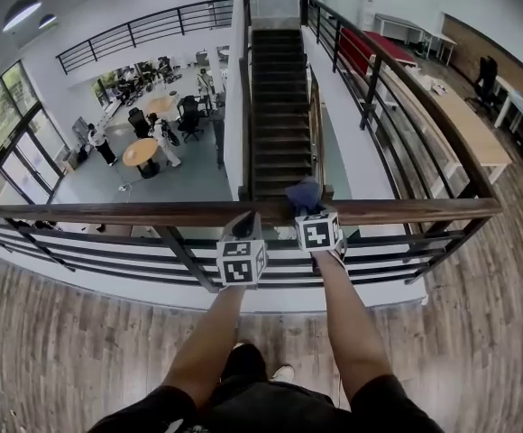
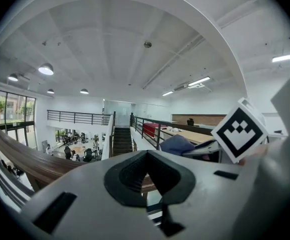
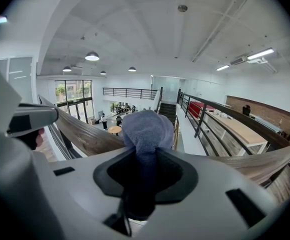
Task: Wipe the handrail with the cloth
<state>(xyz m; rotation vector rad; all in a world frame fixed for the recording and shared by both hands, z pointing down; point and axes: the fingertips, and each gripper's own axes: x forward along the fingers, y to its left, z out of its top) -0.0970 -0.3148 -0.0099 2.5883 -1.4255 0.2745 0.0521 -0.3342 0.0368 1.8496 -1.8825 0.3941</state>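
Centrally in the head view, a brown wooden handrail (image 1: 108, 213) is seen running across the frame from the left edge to the right edge, with black metal bars beneath it. A blue-grey terry cloth (image 1: 303, 193) is located on top of this rail, just right of the frame's middle. The cloth is pinched by the right gripper (image 1: 308, 209), whose marker cube (image 1: 320, 231) is positioned directly below the rail.

In the right gripper view, the jaws of the right gripper (image 3: 144, 156) are closed on the cloth (image 3: 146, 126). A narrow fold is clamped between the black pads, and the bunched remainder bulges above them. The handrail (image 3: 85, 134) is shown curving behind the cloth from left to right.

The left gripper (image 1: 246, 217) is held at the rail just left of the right gripper. In the left gripper view, the jaws of the left gripper (image 2: 146, 156) are pressed together at their tips, and nothing is held between them. The handrail (image 2: 30, 161) is seen at the lower left of that view, and the cloth (image 2: 177, 144) lies to the right of centre.

A dark staircase (image 1: 279, 106) descends in the upper middle of the head view, and a wood-plank floor (image 1: 63, 332) fills the lower part.
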